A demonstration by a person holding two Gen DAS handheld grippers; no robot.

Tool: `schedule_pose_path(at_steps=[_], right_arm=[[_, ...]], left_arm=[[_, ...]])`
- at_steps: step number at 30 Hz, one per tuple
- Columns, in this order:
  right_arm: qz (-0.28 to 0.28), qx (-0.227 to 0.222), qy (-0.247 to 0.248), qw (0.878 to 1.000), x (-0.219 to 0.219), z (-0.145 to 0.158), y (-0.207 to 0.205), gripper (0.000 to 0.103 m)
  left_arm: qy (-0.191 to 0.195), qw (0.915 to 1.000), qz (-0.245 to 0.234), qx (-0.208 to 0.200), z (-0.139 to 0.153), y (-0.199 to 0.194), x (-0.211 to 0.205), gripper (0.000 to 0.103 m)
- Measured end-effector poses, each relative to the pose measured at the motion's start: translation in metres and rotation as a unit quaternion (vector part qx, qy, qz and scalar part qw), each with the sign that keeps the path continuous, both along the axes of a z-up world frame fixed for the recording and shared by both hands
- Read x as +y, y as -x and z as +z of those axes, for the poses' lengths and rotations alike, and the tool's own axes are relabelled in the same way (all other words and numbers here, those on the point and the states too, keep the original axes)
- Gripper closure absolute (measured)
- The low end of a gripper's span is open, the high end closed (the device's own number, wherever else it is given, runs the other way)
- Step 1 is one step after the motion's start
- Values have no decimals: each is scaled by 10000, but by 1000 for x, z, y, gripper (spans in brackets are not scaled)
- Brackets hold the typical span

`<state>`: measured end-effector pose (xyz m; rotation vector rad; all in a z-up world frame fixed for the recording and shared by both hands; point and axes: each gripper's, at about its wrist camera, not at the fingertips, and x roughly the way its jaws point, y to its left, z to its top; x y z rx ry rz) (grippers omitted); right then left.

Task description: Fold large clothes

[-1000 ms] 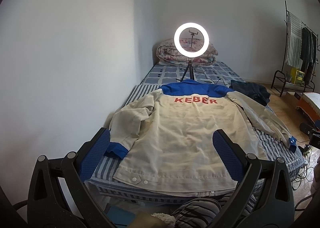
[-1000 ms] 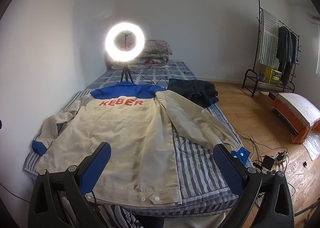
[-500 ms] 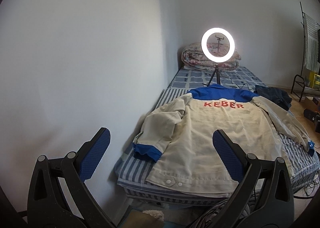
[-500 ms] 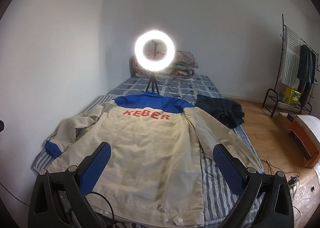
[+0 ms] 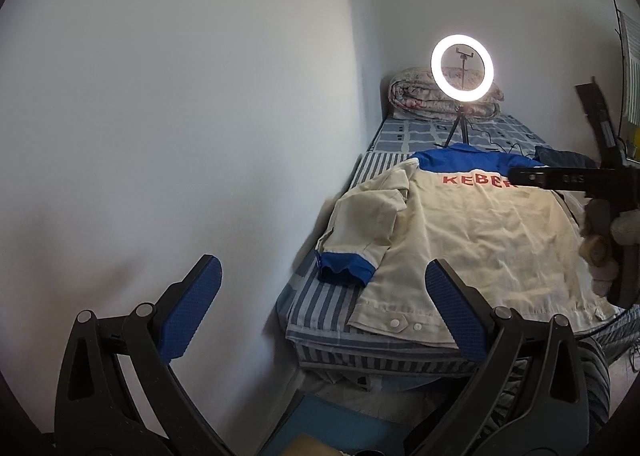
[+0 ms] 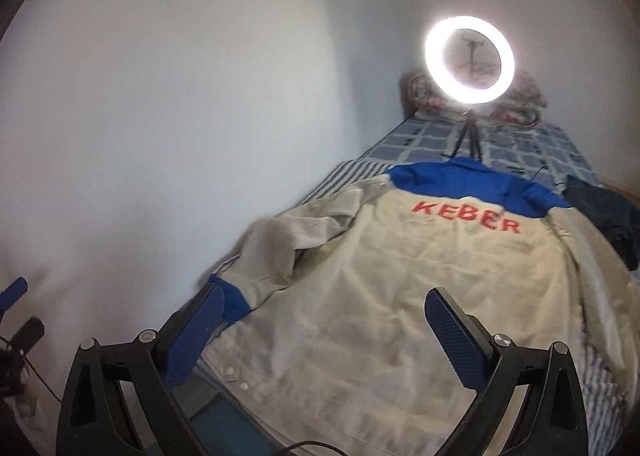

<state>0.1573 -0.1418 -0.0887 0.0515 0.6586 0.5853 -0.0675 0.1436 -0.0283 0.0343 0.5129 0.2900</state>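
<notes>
Jacket (image 6: pixel 400 296) lies back-up on bed (image 5: pixel 320 308), spread flat w/ "KEBER" lettering showing, hem at bed's near edge. We judge that layout gives a clean start for folding; no fold made yet. Sleeve at 9 o'clock of body is bent, blue cuff (image 5: pixel 346 268) near wall side. Left gripper (image 5: pixel 324 310) spread wide, empty, short of bed edge. Right gripper (image 6: pixel 324 330) also spread, empty, over hem. Dark garment (image 6: pixel 604 216) at 2 o'clock, ring light (image 6: pixel 469 59) at 12, past collar.
</notes>
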Motion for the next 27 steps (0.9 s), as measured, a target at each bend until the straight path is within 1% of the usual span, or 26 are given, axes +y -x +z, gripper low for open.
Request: schedule_pose_path(at_steps=[2,4,5,7,9,13,16,20,24,27], right_arm=[[258,355,-87,9990,25,-18,-17,8],[486,709,-114,9962,53,-38,-33,15],[560,833,-109,9949,64,-46,-38,17],[677,1068,-67,9920,88,-66,-51,23],[744,1335,-70,9882,104,-81,-64,24],[693,2029,-194,9766,127,-123,-94,36],[602,2412,-331,9680,138,-146,-112,39],[537,2763,-442,9585,152,-167,-129,40],[467,3011,-505,9511,166,-186,-143,41],[443,3112,-576,9476,174,-194,-148,41]], left_arm=[[103,9999,-11,55,-6,3,4,0],[176,9998,-15,93,-11,6,7,1],[205,9997,-22,112,-13,7,8,3],[307,9994,-12,184,-19,7,11,4],[407,9989,5,238,-23,6,15,4],[557,9980,50,304,-32,2,21,5],[767,9963,104,371,-41,-6,27,5],[966,9940,124,491,-57,-18,31,5],[1005,9929,35,634,-69,-27,30,5],[1006,9922,-36,734,-77,-32,26,5]])
